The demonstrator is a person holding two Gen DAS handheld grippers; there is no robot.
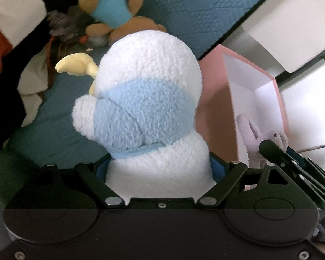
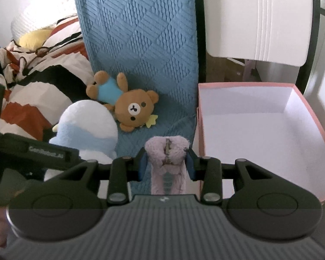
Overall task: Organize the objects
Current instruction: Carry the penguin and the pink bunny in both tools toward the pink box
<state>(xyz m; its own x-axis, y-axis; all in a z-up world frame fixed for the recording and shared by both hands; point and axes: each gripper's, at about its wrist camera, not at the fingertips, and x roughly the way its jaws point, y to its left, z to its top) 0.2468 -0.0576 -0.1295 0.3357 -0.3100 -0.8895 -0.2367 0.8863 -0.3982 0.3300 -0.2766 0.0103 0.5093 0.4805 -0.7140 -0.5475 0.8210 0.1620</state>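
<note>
My left gripper (image 1: pixel 160 164) is shut on a white and light-blue plush toy (image 1: pixel 145 99) with a yellow beak, held above the blue bed cover; it also shows in the right wrist view (image 2: pixel 86 125). My right gripper (image 2: pixel 166 164) is shut on a small lilac plush toy (image 2: pixel 166 151), held just left of the open pink box (image 2: pixel 303 112), which is white inside. The lilac toy and right gripper also show in the left wrist view (image 1: pixel 255 134) in front of the box (image 1: pixel 214 108). A brown bear plush (image 2: pixel 134 108) in a blue shirt lies on the cover, also in the left wrist view (image 1: pixel 112 10).
A blue quilted cover (image 2: pixel 140 32) spreads over the bed. A crumpled white, black and orange blanket (image 2: pixel 32 82) lies at the left. A white chair (image 2: pixel 257 17) stands behind the box.
</note>
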